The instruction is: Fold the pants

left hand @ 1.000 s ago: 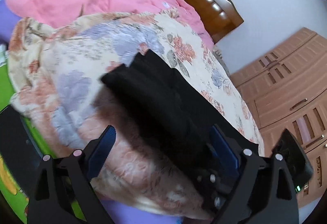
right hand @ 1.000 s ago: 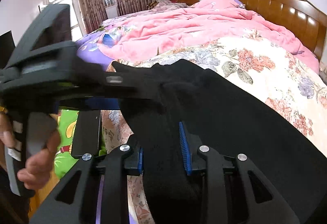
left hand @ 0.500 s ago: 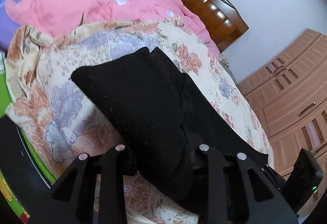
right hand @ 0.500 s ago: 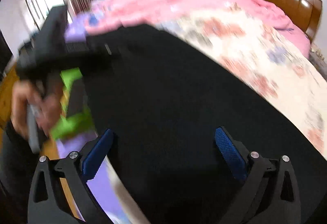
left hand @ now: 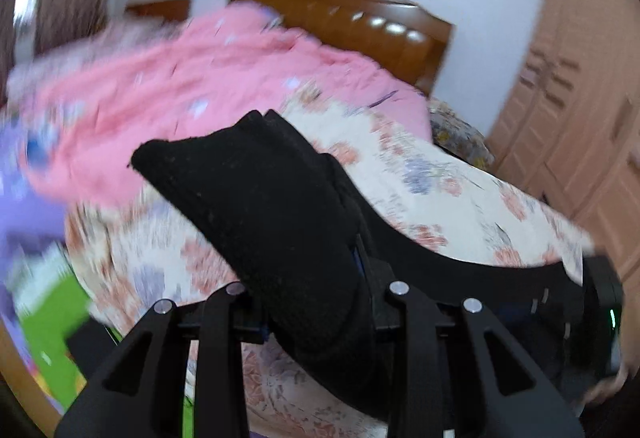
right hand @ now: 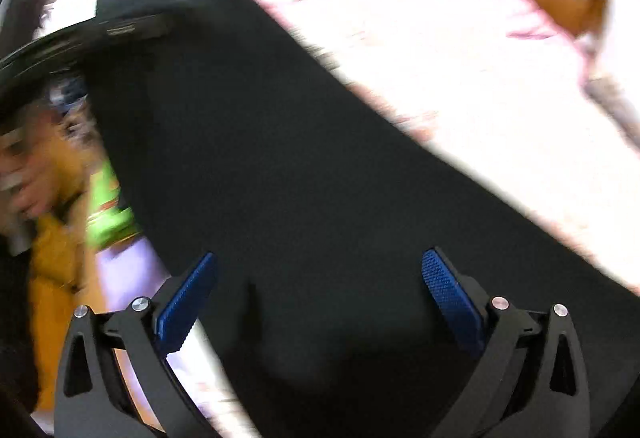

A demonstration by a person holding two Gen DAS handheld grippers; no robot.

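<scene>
left gripper (left hand: pixel 316 302) jaws clamp the black pants (left hand: pixel 272 222) edge; right gripper (right hand: pixel 316 302) jaws wide, gripping nothing.

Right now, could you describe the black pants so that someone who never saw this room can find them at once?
Start from the bed with the brown wooden headboard and the pink quilt. In front of the pink quilt lies a cream floral blanket, and the black pants stretch over it, one thick end clamped in the left tongs. They are the only plain black cloth among bright, patterned bedding.
</scene>
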